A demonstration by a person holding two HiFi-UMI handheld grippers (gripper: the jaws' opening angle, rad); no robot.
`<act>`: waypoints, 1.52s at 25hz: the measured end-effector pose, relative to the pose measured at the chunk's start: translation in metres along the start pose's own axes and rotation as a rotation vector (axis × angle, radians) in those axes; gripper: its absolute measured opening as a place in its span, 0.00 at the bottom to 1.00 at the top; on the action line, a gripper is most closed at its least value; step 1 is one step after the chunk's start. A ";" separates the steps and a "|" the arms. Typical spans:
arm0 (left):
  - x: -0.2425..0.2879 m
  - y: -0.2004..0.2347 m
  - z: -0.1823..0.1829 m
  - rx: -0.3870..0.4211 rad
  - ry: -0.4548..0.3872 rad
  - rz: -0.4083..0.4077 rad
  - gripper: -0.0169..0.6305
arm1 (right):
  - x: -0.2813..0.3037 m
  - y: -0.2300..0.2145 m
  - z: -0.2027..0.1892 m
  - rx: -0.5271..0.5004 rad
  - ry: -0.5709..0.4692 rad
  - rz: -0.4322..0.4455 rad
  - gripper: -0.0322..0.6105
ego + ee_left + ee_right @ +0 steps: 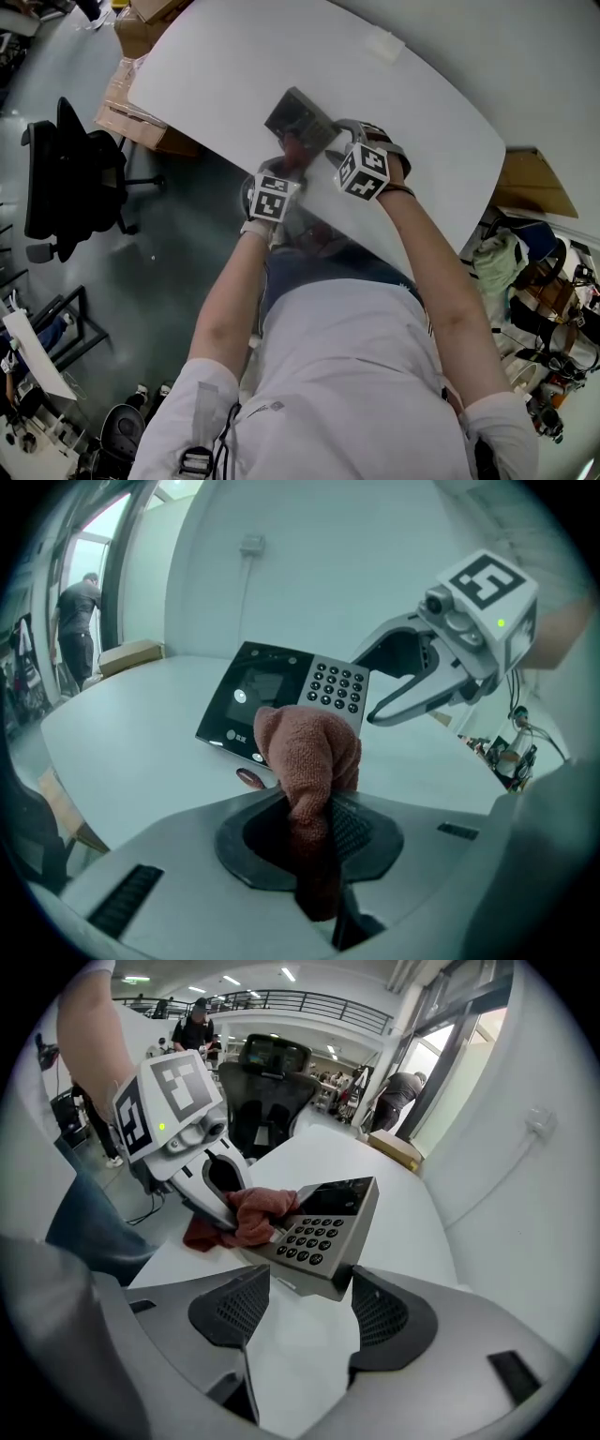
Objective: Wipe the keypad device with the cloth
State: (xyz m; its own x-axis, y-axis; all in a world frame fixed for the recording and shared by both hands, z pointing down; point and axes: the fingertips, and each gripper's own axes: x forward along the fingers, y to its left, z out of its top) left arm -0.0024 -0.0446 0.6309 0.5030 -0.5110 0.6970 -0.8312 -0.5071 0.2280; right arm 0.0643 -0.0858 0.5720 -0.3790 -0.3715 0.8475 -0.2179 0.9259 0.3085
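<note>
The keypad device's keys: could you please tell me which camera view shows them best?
The right gripper view: the keypad device sits close, its keys distinct. The left gripper view shows them smaller, above the cloth. The head view shows only a dark slab, keys unreadable.

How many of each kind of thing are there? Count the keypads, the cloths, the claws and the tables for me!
Keypad device: 1
Cloth: 1
Claws: 2, the left claw shut on the cloth and the right claw set around the keypad device
Table: 1
Total: 5
</note>
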 end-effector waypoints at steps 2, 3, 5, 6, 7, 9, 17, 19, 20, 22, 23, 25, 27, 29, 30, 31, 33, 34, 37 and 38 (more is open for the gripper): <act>-0.006 -0.001 0.003 -0.037 -0.008 -0.009 0.12 | -0.002 -0.001 -0.003 0.003 0.019 -0.004 0.43; -0.010 -0.002 0.006 -0.039 -0.015 -0.007 0.12 | -0.005 -0.003 -0.005 0.019 0.019 -0.015 0.43; -0.020 -0.003 0.014 -0.021 -0.040 0.008 0.12 | -0.015 -0.012 -0.003 0.102 -0.013 -0.049 0.43; -0.027 -0.003 0.020 -0.017 -0.060 0.014 0.12 | -0.022 -0.017 -0.001 0.167 -0.046 -0.066 0.43; -0.035 -0.004 0.025 -0.024 -0.083 0.017 0.12 | -0.030 -0.021 0.003 0.238 -0.087 -0.078 0.43; -0.053 -0.009 0.036 -0.054 -0.131 0.006 0.12 | -0.049 -0.025 0.012 0.368 -0.185 -0.096 0.43; -0.132 -0.033 0.083 -0.009 -0.296 -0.141 0.12 | -0.143 -0.013 0.034 0.874 -0.629 -0.203 0.32; -0.153 -0.038 0.093 0.011 -0.327 -0.181 0.12 | -0.168 -0.004 0.035 0.971 -0.713 -0.244 0.17; -0.164 -0.042 0.096 0.018 -0.338 -0.201 0.12 | -0.179 0.001 0.037 1.008 -0.748 -0.258 0.16; -0.185 -0.050 0.101 0.035 -0.361 -0.239 0.12 | -0.203 0.012 0.041 1.061 -0.808 -0.280 0.15; -0.195 -0.055 0.103 0.046 -0.373 -0.254 0.12 | -0.215 0.017 0.044 1.078 -0.833 -0.292 0.15; -0.212 -0.063 0.109 0.071 -0.395 -0.275 0.12 | -0.238 0.021 0.048 1.095 -0.877 -0.323 0.15; -0.225 -0.073 0.117 0.088 -0.419 -0.293 0.12 | -0.258 0.023 0.054 1.102 -0.914 -0.343 0.15; -0.235 -0.084 0.124 0.101 -0.444 -0.301 0.12 | -0.272 0.027 0.061 1.105 -0.945 -0.340 0.14; -0.239 -0.090 0.127 0.109 -0.454 -0.302 0.12 | -0.278 0.030 0.066 1.102 -0.959 -0.334 0.14; -0.243 -0.096 0.129 0.117 -0.461 -0.303 0.12 | -0.284 0.033 0.071 1.092 -0.973 -0.330 0.14; -0.247 -0.108 0.131 0.134 -0.473 -0.307 0.12 | -0.297 0.040 0.077 1.063 -0.994 -0.331 0.14; -0.248 -0.113 0.132 0.140 -0.477 -0.309 0.12 | -0.302 0.042 0.078 1.052 -1.003 -0.336 0.14; -0.250 -0.123 0.137 0.127 -0.495 -0.313 0.12 | -0.313 0.044 0.074 1.035 -1.028 -0.347 0.14; -0.251 -0.125 0.139 0.123 -0.502 -0.316 0.12 | -0.314 0.044 0.073 1.028 -1.028 -0.349 0.14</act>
State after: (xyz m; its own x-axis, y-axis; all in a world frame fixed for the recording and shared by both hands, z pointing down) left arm 0.0079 0.0509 0.3332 0.7965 -0.5721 0.1954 -0.6045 -0.7491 0.2708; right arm 0.1081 0.0666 0.2875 -0.5315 -0.8471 -0.0045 -0.7842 0.4940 -0.3754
